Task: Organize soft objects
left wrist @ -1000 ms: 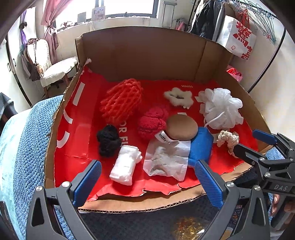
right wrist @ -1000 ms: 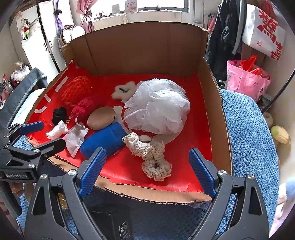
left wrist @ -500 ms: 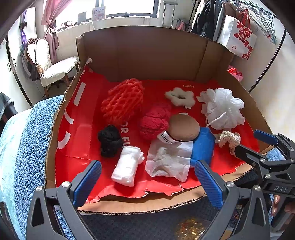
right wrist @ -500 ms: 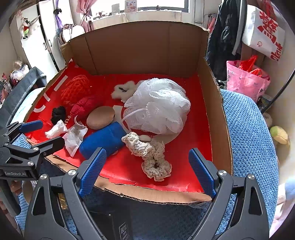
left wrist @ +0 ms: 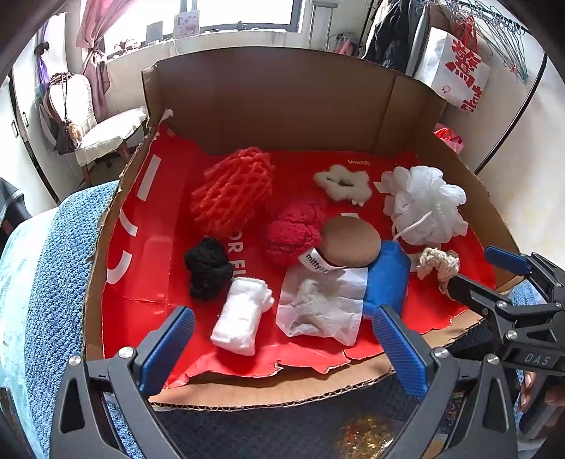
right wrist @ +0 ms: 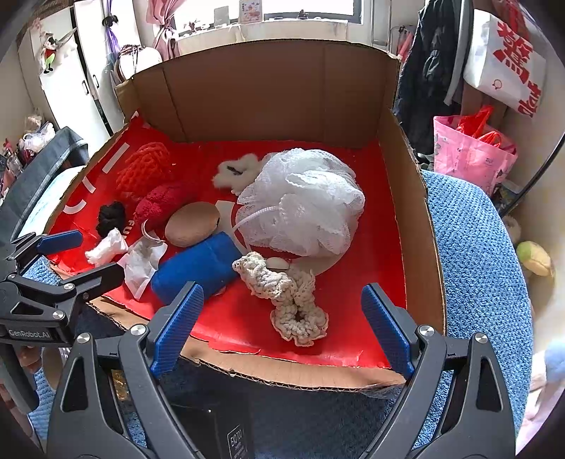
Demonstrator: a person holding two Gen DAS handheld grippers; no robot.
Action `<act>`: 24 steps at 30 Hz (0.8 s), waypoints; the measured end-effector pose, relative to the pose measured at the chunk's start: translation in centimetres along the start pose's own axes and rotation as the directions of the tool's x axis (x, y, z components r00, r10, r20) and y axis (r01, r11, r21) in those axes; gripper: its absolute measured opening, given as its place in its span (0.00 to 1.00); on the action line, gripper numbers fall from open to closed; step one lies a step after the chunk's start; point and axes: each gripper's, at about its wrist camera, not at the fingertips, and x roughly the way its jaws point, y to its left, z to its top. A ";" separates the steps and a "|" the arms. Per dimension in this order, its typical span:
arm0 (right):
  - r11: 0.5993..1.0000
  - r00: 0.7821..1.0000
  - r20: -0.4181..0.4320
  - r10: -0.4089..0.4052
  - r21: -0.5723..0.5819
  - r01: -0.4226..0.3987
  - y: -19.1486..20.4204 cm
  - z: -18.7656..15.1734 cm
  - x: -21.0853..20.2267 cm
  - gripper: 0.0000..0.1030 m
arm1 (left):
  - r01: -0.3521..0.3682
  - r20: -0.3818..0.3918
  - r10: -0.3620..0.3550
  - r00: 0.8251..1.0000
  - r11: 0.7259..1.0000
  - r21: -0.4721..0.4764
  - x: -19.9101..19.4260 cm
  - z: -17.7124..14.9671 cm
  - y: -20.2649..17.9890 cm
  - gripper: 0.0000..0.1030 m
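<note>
Both my left tool [left wrist: 280, 339] and right tool [right wrist: 279, 319] gape wide, holding nothing, at the lower edge of the cardboard box [right wrist: 275, 88]. The soft things crowd mid-frame: grabbing the cream crochet piece [right wrist: 286, 293] could snag the blue roll [right wrist: 197, 263] touching it.

**Bright daylight, bent edges**

Both pictures are lit by daylight from the window [left wrist: 243, 16] at the back, which is washed out to white. The red liner [left wrist: 148, 254] is seen bright and sharp. Only soft shadows are cast. Straight lines are bent near the edges, and the corners are darkened to black.
</note>
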 end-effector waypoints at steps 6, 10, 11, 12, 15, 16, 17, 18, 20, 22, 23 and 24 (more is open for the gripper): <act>1.000 1.000 0.001 0.005 0.005 -0.005 0.0 0.0 0.0 0.89 | 0.003 0.002 -0.003 1.000 1.000 0.001 -0.2 -0.1 -0.1 1.00; 1.000 1.000 0.001 0.002 0.002 -0.002 0.0 0.0 0.0 0.89 | 0.004 0.001 -0.004 1.000 1.000 -0.001 -0.3 -0.2 0.0 1.00; 1.000 1.000 0.001 0.000 0.001 0.000 0.0 0.0 0.0 0.89 | 0.003 0.001 -0.003 1.000 1.000 -0.002 -0.3 -0.2 0.0 1.00; 1.000 1.000 0.001 0.000 0.001 0.000 0.0 0.0 0.0 0.89 | 0.003 0.001 -0.003 1.000 1.000 -0.002 -0.4 -0.2 0.1 1.00; 1.000 1.000 0.001 0.000 0.002 0.000 0.0 0.0 0.0 0.89 | 0.003 0.001 -0.003 1.000 1.000 -0.003 -0.3 -0.2 0.1 1.00; 1.000 1.000 0.001 0.000 0.002 0.000 0.1 0.0 0.0 0.89 | 0.004 0.001 -0.004 1.000 1.000 -0.003 -0.3 -0.2 0.1 1.00; 1.000 1.000 0.001 0.000 0.001 0.000 0.0 0.0 0.0 0.89 | 0.004 0.001 -0.004 1.000 1.000 -0.002 -0.4 -0.2 0.1 1.00; 1.000 1.000 0.001 0.001 0.001 -0.001 0.0 0.0 0.0 0.89 | 0.004 0.001 -0.004 1.000 1.000 -0.001 -0.4 -0.1 0.1 1.00; 1.000 1.000 0.001 -0.001 0.001 0.001 0.0 0.0 0.0 0.89 | 0.004 0.000 -0.004 1.000 1.000 -0.001 -0.4 -0.1 0.2 1.00; 1.000 1.000 0.001 -0.001 0.001 0.001 0.0 0.0 0.0 0.89 | 0.004 -0.001 -0.004 1.000 1.000 -0.002 -0.4 -0.1 0.2 1.00; 1.000 1.000 0.002 0.000 0.002 0.000 0.0 0.0 0.0 0.89 | 0.005 0.000 -0.005 1.000 1.000 -0.001 -0.4 -0.1 0.2 1.00; 1.000 1.000 0.001 0.000 0.002 0.000 0.0 0.0 0.0 0.89 | 0.005 0.000 -0.005 1.000 1.000 -0.001 -0.4 -0.1 0.2 1.00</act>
